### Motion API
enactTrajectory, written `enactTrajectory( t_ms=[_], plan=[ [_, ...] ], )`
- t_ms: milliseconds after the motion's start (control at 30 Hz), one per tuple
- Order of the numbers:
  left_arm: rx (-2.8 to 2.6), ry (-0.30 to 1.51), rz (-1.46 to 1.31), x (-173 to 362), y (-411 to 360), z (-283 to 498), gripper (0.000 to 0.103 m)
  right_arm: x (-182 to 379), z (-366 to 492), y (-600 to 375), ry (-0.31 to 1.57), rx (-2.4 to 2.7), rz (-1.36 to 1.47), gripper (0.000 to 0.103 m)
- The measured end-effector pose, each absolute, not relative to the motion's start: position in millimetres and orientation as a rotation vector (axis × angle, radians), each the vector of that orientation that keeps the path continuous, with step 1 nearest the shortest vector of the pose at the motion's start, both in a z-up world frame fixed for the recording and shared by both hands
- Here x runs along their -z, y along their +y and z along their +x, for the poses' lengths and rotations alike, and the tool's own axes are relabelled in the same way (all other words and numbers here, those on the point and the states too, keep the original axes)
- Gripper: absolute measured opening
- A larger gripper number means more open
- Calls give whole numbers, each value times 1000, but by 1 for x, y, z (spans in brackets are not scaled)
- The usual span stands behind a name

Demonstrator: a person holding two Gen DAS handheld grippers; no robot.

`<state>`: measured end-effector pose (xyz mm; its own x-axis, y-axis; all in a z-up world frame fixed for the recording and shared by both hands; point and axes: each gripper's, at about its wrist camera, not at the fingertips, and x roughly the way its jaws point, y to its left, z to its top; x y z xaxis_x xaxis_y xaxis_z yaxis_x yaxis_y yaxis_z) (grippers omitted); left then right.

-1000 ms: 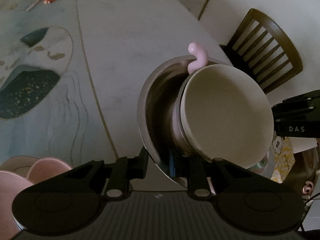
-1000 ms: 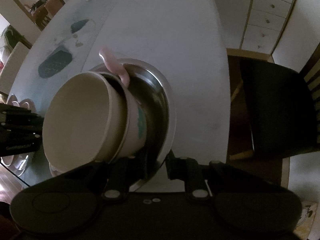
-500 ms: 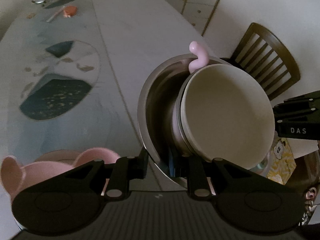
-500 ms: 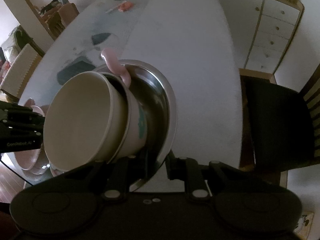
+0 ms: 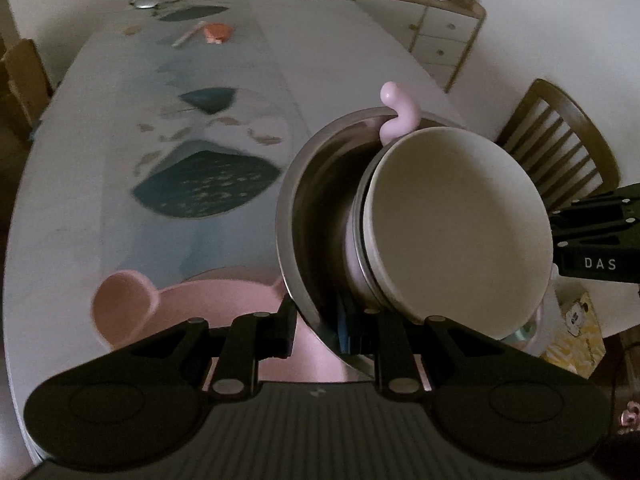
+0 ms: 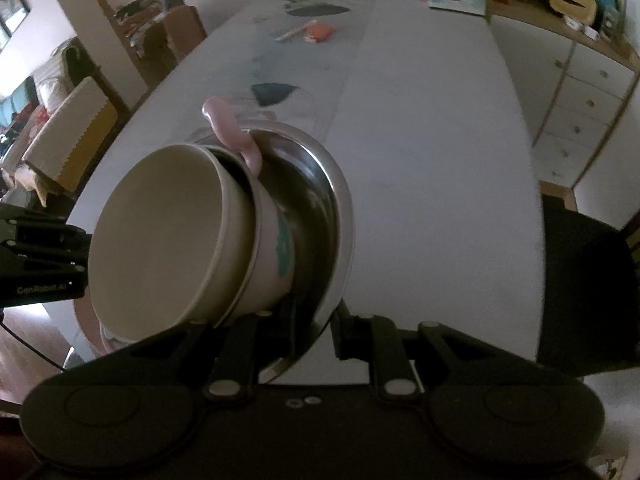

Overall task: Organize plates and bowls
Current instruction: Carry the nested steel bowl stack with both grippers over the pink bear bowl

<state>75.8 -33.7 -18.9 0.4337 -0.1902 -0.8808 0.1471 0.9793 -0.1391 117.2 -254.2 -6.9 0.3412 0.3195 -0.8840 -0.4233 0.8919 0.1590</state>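
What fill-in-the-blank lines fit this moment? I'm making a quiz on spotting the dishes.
1. Both grippers, left gripper and right gripper, clamp the rim of the ____ bowl.
2. The cream bowl nested inside is tipped on its ____.
3. The curly handle above the stack is ____ in colour.
4. On the table under the left gripper lies a pink ____.

Missing: steel; side; pink; plate

Shiny metal bowl; matt cup.

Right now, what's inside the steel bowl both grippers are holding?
Nested in the steel bowl: a pink-handled cup with a cream bowl seated in it. The steel bowl's floor and anything beneath the cup are covered.
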Motion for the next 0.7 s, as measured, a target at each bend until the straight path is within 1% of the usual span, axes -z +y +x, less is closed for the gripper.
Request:
enactTrajectory(
  t_ms=[500, 700],
  plan=[
    [63, 1121, -81, 19, 53, 31, 19, 12, 100, -155, 1122, -616, -173, 18],
    [20, 1155, -109, 31, 76, 15, 19, 22, 93, -125, 1155, -667, -198, 18]
  ],
)
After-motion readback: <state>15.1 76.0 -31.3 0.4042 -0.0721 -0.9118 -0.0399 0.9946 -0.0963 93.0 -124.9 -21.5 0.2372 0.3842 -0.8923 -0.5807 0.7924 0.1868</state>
